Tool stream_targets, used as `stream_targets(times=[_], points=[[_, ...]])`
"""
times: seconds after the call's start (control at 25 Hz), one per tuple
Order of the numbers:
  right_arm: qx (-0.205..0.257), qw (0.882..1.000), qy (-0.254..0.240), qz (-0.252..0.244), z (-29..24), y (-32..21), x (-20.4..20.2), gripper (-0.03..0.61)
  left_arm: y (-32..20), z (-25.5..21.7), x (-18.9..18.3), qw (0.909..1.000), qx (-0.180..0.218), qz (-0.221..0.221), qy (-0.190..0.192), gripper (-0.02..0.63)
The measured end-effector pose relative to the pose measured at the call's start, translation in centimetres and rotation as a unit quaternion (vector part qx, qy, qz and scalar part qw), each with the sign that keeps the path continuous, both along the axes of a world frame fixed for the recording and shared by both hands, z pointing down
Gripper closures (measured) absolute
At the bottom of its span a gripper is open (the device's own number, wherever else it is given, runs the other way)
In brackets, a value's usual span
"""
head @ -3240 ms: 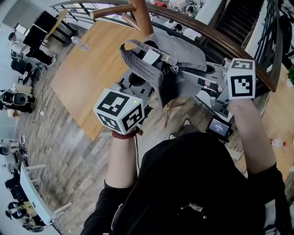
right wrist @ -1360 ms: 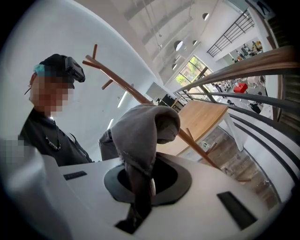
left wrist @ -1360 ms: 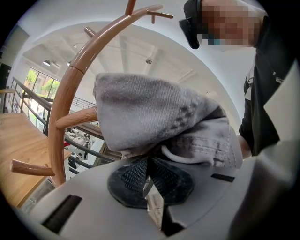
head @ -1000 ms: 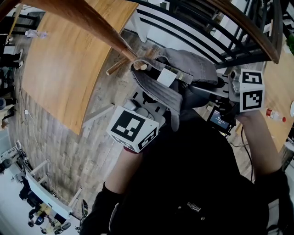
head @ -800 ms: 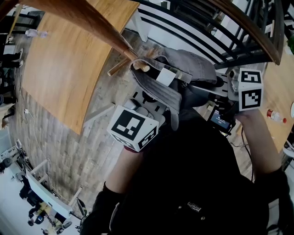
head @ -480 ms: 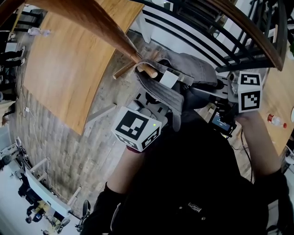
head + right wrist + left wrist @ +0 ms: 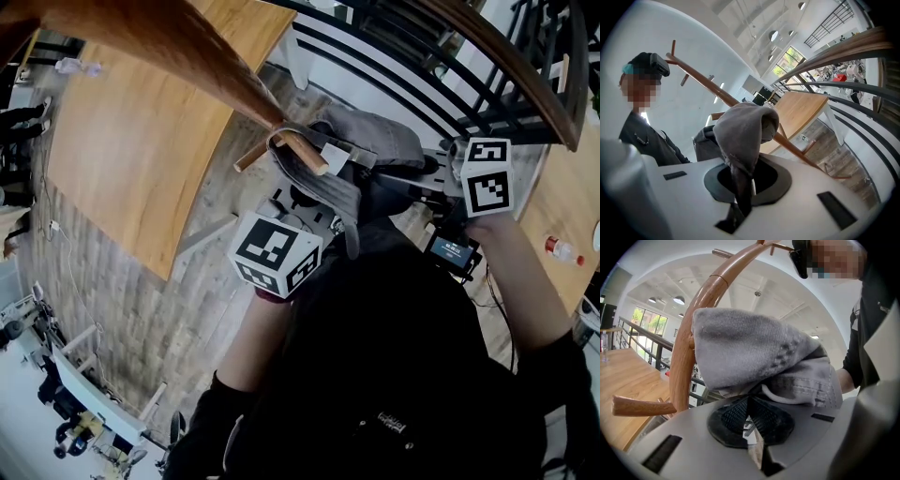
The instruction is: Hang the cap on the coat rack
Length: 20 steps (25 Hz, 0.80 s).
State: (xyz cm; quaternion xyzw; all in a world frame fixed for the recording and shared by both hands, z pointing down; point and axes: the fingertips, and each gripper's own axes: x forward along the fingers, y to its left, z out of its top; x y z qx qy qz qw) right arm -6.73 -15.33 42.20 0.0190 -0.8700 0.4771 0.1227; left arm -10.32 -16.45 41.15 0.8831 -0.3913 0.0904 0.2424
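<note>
Seating cap (image 7: 375, 141) on rack peg (image 7: 302, 152)
Both clamped on cap: left tool (image 7: 749, 401) & right tool (image 7: 739, 185); slide opening deeper over peg b4 release.

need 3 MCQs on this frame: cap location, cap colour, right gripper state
1. Where is the cap?
A. on the table
B. held up at the rack
C. on the floor

2. Cap colour?
A. red
B. grey
C. yellow

3. Right gripper?
A. wide open
B. shut, empty
C. shut on cap

Key:
1 B: the head view shows it raised at a wooden rack peg.
2 B: the fabric is grey in all views.
3 C: cap fabric is pinched between its jaws.
</note>
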Motion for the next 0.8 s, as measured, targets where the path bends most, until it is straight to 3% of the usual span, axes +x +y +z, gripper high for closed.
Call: stream_targets(times=[0.32,0.8], points=[[0.037,0.998,0.039,-0.01,2.5,-2.4,-2.1,0.552,-1.0,3.4,-2.8,0.9986,-0.041,-0.029,-0.015,0.609],[0.061,0.995,0.073,-0.008,5.3,-3.0,-2.3,0.552,-0.4,7.3,-4.7,0.9879,-0.092,-0.117,0.046,0.61]])
